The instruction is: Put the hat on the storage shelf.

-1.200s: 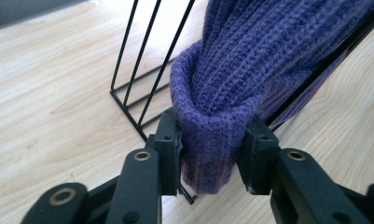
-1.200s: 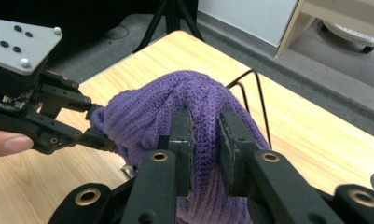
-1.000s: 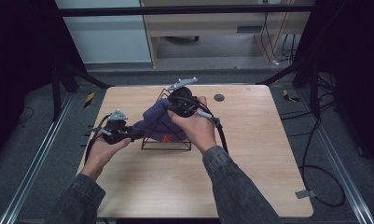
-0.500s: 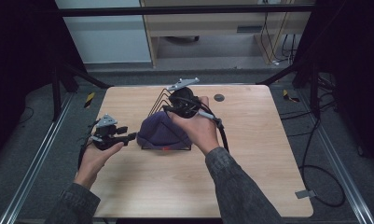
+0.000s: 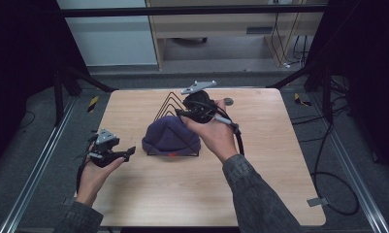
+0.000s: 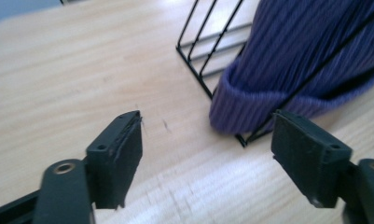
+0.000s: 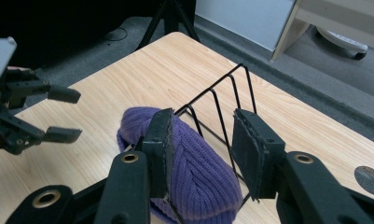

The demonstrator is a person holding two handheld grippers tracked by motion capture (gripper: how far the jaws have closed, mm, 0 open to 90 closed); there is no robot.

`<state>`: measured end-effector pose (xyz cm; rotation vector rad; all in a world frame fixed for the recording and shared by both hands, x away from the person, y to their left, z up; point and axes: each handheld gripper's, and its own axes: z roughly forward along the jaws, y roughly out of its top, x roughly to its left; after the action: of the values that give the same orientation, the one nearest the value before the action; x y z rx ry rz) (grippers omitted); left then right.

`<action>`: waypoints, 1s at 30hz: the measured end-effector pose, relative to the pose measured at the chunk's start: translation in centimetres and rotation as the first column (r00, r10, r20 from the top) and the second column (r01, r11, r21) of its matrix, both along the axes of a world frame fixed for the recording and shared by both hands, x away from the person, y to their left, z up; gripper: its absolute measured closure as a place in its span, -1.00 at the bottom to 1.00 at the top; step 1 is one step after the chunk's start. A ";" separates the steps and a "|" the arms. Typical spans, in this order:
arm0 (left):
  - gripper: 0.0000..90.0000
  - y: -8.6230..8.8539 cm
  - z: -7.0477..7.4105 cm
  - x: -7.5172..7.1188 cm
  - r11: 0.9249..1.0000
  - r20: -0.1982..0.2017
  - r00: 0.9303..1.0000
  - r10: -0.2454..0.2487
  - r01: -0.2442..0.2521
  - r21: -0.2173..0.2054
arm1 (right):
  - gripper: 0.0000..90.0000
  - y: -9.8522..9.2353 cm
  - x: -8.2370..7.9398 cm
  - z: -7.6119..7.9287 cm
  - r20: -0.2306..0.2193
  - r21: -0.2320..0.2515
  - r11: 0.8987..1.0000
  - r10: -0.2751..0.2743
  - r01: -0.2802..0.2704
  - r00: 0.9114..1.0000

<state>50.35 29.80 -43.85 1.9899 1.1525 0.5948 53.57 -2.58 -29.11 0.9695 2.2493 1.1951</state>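
Purple knit hat (image 5: 171, 137) is seen draped over the black wire rack (image 5: 169, 104) mid-surface. Left claw (image 5: 129, 152) has been opening, nothing held; right claw (image 5: 181, 113) likewise parted above (placement apparently done, withdrawal left).

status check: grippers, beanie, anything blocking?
Left gripper open, fingers just widened, off the purple beanie. Right gripper open above it. Beanie draped on the wire rack. Nothing in the way.

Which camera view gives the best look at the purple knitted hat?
The high view: the whole purple hat sits draped over the black wire rack on the table. The left gripper view shows its folded brim and ribbing up close; the right gripper view shows it partly hidden behind the jaws.
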 end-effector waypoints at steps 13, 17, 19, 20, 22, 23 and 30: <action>-0.70 0.6 -2.3 -0.3 0.999 -0.077 0.997 0.020 -0.017 0.036 | 0.28 -1.7 -0.6 0.7 0.021 0.015 1.000 -0.006 0.006 1.000; -0.75 1.1 -2.8 -0.2 0.998 -0.100 0.995 0.024 -0.017 0.066 | 0.27 -2.3 -0.8 0.8 0.023 0.018 1.000 -0.008 0.008 1.000; -0.76 1.2 -3.0 -0.1 0.997 -0.104 0.994 0.024 -0.017 0.069 | 0.26 -2.4 -0.9 0.9 0.024 0.019 1.000 -0.010 0.009 1.000; -0.77 1.2 -3.0 -0.1 0.997 -0.104 0.994 0.024 -0.017 0.069 | 0.26 -2.4 -0.9 0.9 0.024 0.019 1.000 -0.010 0.009 1.000; -0.78 1.3 -3.1 -0.1 0.997 -0.108 0.994 0.027 -0.019 0.071 | 0.24 -2.7 -1.1 0.9 0.028 0.022 1.000 -0.005 0.004 1.000; -0.79 1.3 -3.1 -0.1 0.997 -0.111 0.993 0.027 -0.019 0.076 | 0.23 -2.7 -1.2 0.9 0.028 0.019 1.000 -0.004 0.003 1.000; -0.84 1.4 -3.6 0.1 0.996 -0.124 0.992 0.012 -0.002 0.084 | 0.05 -3.7 -1.6 0.7 0.035 0.018 1.000 -0.003 0.003 0.999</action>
<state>50.42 31.23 -47.40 2.1207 1.2275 0.5371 51.99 -6.27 -28.42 0.9509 2.2127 1.2242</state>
